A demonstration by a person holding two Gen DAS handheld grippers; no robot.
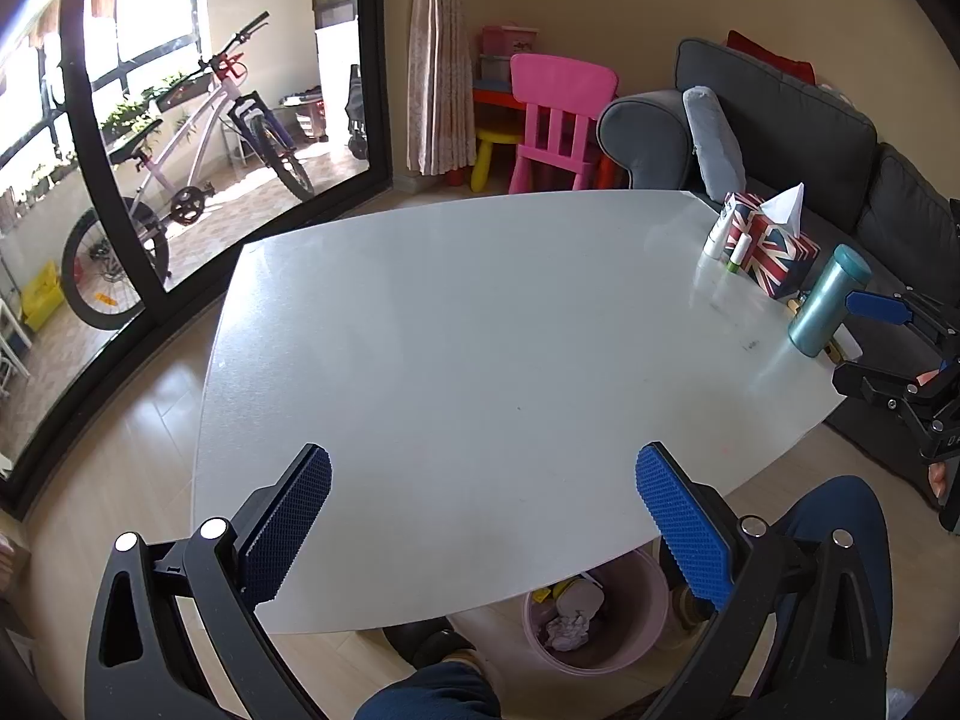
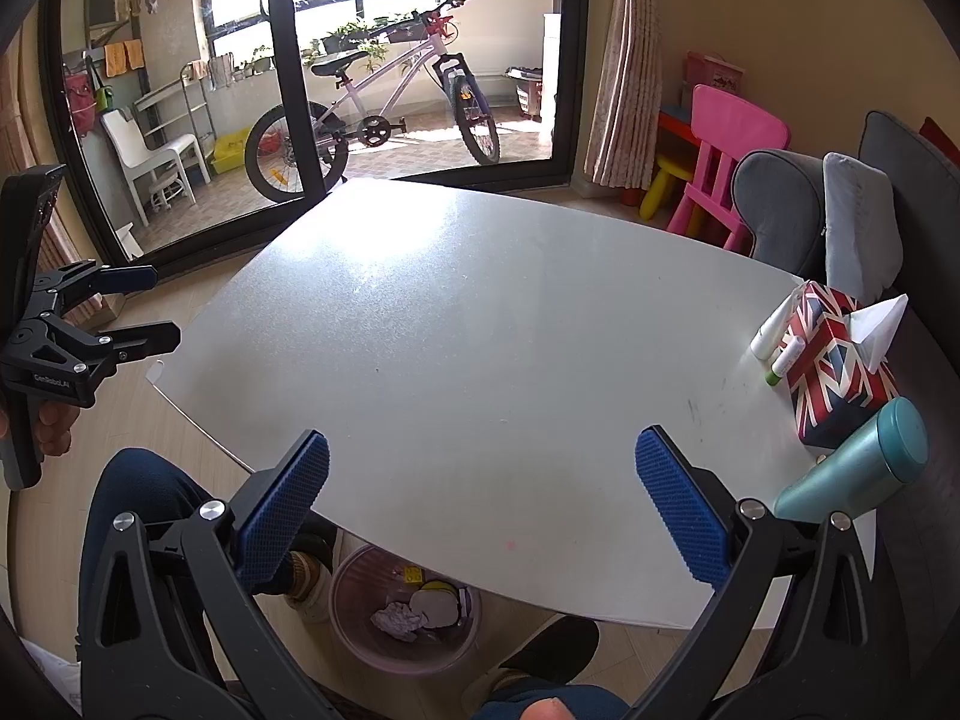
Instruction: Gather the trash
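Down under the near edge of the counter point(image 1: 480, 330) sits the pink trash bin point(image 2: 360, 648), on the floor between the person's knees, and it's already got a crumpled paper wad point(image 2: 393, 618) and a couple of other scraps in it, so the trash looks mostly collected as far as I can tell. Both tools hover over the near side of the white top with nothing in them: the left gripper point(image 1: 483, 516) has its jaws spread wide apart, and the right gripper point(image 2: 480, 504) is the same, wide apart and empty. I don't see any loose trash left on the counter itself. What's left up there is stuff that isn't trash, all bunched at the right edge: a flag-print tissue box point(image 2: 840, 372), two small white tubes point(image 2: 771, 330) leaning against it, and a teal bottle point(image 2: 864, 468) right by the rim. That's the risk, I'd say. The right tool sits near that bottle, so a careless sweep could knock it off the edge or onto the sofa side, or someone could grab a tube thinking it's litter. Also the bin is half tucked under the overhang, so anything dropped from too far in would land on the counter rather than in it. The middle and left of the top give plenty of open room to move.
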